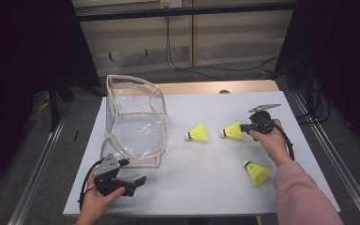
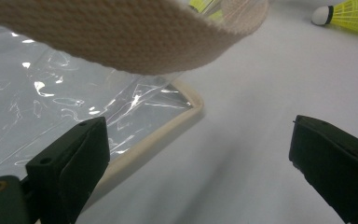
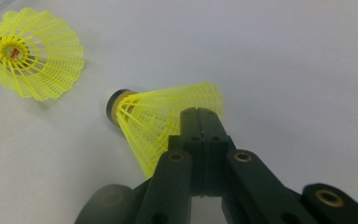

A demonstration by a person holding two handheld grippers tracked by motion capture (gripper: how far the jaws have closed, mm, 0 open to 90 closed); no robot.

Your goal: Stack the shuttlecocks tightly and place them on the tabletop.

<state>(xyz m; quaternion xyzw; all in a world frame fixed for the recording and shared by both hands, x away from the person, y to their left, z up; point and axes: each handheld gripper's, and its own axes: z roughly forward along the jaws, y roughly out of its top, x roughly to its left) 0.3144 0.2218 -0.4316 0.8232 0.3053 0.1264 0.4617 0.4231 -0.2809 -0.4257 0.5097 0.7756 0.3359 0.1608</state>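
Three yellow shuttlecocks lie on the white table top (image 1: 206, 187). My right gripper (image 1: 249, 127) is shut on the skirt rim of the middle shuttlecock (image 1: 233, 131); in the right gripper view the closed jaws (image 3: 199, 116) pinch its mesh skirt (image 3: 163, 119). A second shuttlecock (image 1: 198, 133) (image 3: 35, 60) lies just left of it, and the third (image 1: 257, 172) sits near the person's right sleeve. My left gripper (image 1: 138, 180) (image 2: 200, 144) stands open at the front left, beside the near corner of a clear bag (image 1: 133, 122) (image 2: 51, 93) with beige trim.
The bag's beige strap (image 2: 121, 37) arches above my left jaws. A shuttlecock (image 2: 349, 11) shows beyond the bag in the left gripper view. Bare wood (image 1: 215, 87) borders the table's far edge, with black frames at both sides.
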